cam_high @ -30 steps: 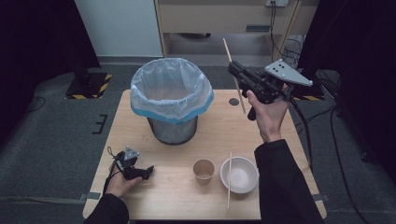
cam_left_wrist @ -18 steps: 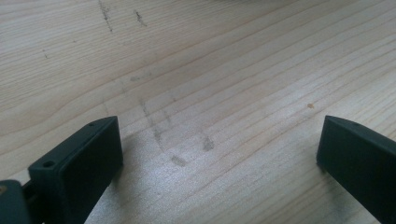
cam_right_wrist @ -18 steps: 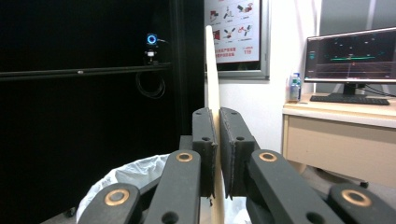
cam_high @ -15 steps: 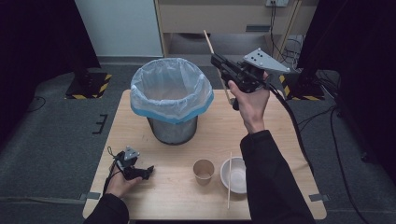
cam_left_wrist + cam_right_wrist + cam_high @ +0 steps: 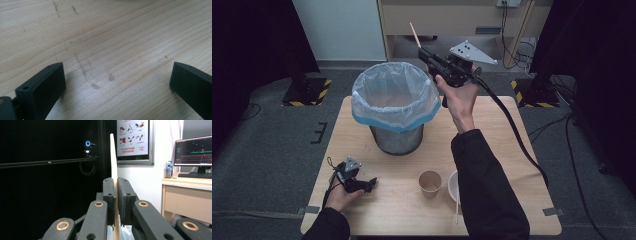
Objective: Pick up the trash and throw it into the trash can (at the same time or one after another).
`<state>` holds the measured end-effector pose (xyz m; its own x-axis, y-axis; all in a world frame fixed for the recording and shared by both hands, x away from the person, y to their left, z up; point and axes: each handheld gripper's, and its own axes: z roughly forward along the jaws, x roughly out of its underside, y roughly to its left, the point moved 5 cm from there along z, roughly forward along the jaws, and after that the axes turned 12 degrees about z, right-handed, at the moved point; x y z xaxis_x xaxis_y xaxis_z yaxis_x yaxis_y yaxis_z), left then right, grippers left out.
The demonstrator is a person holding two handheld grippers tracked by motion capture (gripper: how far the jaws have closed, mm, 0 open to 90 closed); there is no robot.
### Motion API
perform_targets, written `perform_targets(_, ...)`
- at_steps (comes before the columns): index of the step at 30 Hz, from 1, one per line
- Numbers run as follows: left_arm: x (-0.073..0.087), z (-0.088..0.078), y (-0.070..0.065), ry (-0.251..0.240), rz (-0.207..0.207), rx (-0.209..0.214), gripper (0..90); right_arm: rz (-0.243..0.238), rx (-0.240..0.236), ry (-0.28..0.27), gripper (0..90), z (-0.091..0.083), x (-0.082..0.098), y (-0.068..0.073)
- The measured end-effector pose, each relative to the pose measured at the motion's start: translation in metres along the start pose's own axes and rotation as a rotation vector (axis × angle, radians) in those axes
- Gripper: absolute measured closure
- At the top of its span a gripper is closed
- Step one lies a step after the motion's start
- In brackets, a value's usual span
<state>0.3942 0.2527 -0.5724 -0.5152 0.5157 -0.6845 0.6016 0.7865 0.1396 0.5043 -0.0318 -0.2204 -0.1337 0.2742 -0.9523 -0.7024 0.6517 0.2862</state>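
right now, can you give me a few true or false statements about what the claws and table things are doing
1. The right claw is shut on a wooden stick. True.
2. The left claw grips the paper cup. False: it is open and holds nothing, resting low over the bare table.
3. The trash bin has a plastic liner. True.
4. A second stick lies inside the bin. False: it lies on the table near the white bowl.
5. The paper cup lies tipped over. False: it stands upright.
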Motion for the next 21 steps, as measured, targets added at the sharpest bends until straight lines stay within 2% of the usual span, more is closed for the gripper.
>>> perform_targets(3,0.0,0.0,0.0,0.0,0.0,0.0,0.0,0.0,-0.006,-0.005,85.7,0.008,0.001,0.001)
perform_targets(7,0.0,0.0,0.0,0.0,0.001,-0.001,0.0,0.028,-0.028,-0.024,85.7,0.017,0.001,0.002)
perform_targets(10,0.0,0.0,0.0,0.0,0.001,0.0,0.0,0.03,-0.018,-0.03,85.7,0.025,0.005,-0.002)
perform_targets(21,0.0,0.0,0.0,0.0,0.003,0.002,0.0,0.093,-0.031,-0.057,85.7,0.055,0.022,-0.009)
